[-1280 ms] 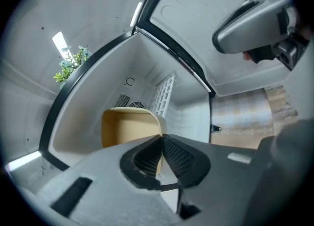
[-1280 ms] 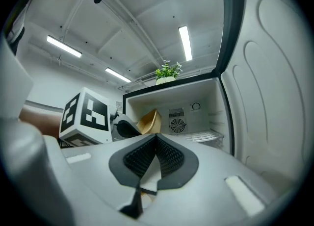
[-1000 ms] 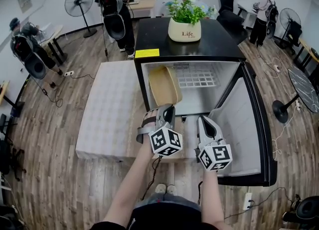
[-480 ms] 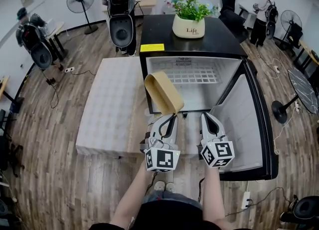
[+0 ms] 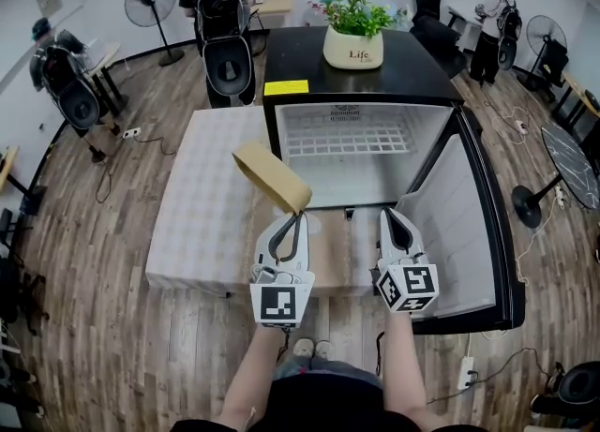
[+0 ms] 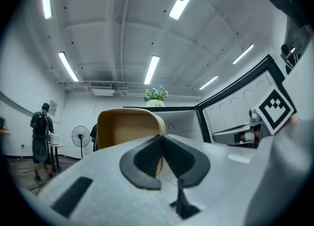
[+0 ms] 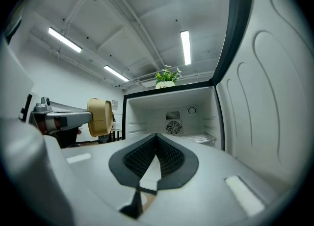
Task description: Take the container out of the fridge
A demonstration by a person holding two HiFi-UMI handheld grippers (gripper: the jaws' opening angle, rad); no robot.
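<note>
The left tongs [image 6: 162, 144] are clamped on one thin side wall of the tan container [image 5: 272, 175], so it juts ahead of them, tilted, outside the open fridge [image 5: 356, 154]. Beside them, the right tongs [image 7: 156, 144] are closed on nothing and face the fridge's cavity.

Out of the fridge [image 5: 412, 69] now: the container [image 5: 272, 175] leaves the compartment's left side and shifts toward 7 o'clock in the head view. It hangs over the edge of the white bench [image 5: 202, 215], tipped flatter than before. The left gripper [image 5: 296, 218], clamped on its rim, has drawn back toward 6 o'clock. In the left gripper view, open room replaces fridge interior behind the container.
</note>
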